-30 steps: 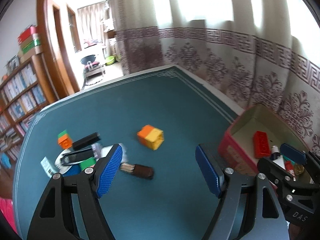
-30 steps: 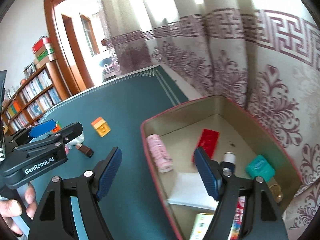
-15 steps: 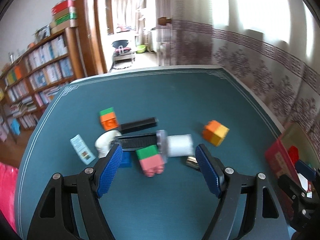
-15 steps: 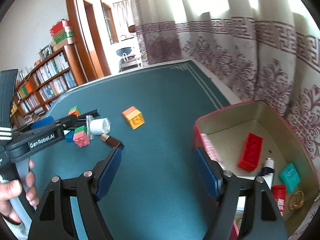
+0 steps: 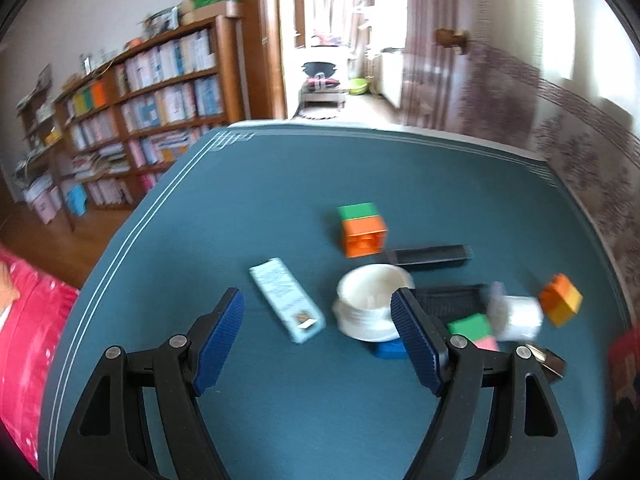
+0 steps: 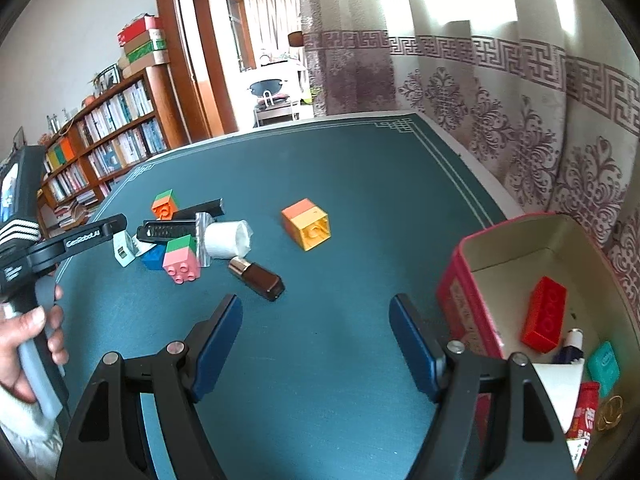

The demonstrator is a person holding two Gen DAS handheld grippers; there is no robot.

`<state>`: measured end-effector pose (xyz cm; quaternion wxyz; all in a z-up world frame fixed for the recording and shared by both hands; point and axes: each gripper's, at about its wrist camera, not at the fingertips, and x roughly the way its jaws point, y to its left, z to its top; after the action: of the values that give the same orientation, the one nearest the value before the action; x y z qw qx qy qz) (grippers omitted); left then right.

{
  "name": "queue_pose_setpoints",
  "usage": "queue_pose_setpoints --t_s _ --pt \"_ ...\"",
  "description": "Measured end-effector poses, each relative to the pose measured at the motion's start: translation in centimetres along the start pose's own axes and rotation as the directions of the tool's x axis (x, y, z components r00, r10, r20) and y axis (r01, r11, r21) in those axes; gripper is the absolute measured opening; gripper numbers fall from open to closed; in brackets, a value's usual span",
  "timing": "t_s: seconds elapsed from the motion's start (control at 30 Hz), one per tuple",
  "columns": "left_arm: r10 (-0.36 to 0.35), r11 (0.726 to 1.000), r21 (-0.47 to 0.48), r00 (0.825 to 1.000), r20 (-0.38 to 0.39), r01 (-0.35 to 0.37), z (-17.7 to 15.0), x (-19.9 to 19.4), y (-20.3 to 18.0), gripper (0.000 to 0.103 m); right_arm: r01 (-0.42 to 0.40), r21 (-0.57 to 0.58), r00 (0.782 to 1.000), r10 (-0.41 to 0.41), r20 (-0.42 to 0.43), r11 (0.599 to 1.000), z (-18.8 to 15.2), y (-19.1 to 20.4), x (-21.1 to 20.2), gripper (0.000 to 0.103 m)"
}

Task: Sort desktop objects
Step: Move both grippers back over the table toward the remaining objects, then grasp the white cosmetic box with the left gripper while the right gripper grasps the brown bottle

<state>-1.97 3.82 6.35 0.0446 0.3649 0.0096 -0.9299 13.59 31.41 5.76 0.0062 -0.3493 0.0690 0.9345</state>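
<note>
Left wrist: left tongs [image 5: 318, 334] wide apart — empty.

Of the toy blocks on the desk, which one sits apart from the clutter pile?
The orange-and-yellow block, alone on the bare cloth toward the box; the green-orange block and green-pink block sit in the pile.

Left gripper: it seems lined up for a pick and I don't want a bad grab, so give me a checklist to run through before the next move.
1. Left gripper jaws open: ok.
2. Jaws empty: ok.
3. Light blue carton between the jaws: ok, lying flat, slanted.
4. White tape roll clear of the right jaw: not ok, it sits against that jaw's tip.
5. Red box has room: ok, bare floor beside the red brick.
6. Right gripper out of the way: ok, open, empty, over bare table.
</note>
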Motion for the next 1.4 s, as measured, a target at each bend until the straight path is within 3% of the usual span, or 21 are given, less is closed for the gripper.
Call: queue_pose_setpoints --t_s 0.53,0.73,0.93,1.17,1.23,1.3,1.4 --pt "0.028 0.990 -0.138 0.995 -0.096 -0.041 -0.8 5.5 3.5 0.079 -0.014 -0.028 0.999 0.013 -0.035 1.000 0.1 1.3 2.3 0.079" --pt "0.006 0.988 -0.154 0.997 -0.081 -0.018 -1.1 5.9 4.0 0.079 -0.021 -0.038 0.999 0.020 -0.050 0.999 0.3 1.9 3.3 0.079" --pt "0.056 0.984 -0.166 0.993 -0.100 -0.072 -1.8 6.5 5.0 0.078 -0.030 -0.060 0.998 0.026 -0.061 0.998 0.5 2.7 4.3 0.079" --pt "0.031 0.985 -0.167 0.996 -0.086 -0.045 -1.7 6.4 5.1 0.078 -0.049 -0.087 0.997 0.043 -0.065 0.995 0.7 3.7 5.3 0.079" --pt "0.000 0.987 -0.163 0.998 -0.069 -0.012 -1.7 6.1 5.0 0.054 -0.051 -0.100 0.997 0.045 -0.061 0.994 0.8 3.9 5.8 0.079" --pt "-0.032 0.988 -0.155 0.997 -0.064 0.022 -1.7 6.0 4.9 0.037 -0.053 -0.110 0.997 0.046 -0.064 0.992 1.1 4.1 6.6 0.079" --pt "-0.043 0.990 -0.140 0.997 -0.065 0.033 -1.7 6.0 4.9 0.027 -0.060 -0.121 0.996 0.051 -0.077 0.991 1.5 4.5 7.8 0.079"
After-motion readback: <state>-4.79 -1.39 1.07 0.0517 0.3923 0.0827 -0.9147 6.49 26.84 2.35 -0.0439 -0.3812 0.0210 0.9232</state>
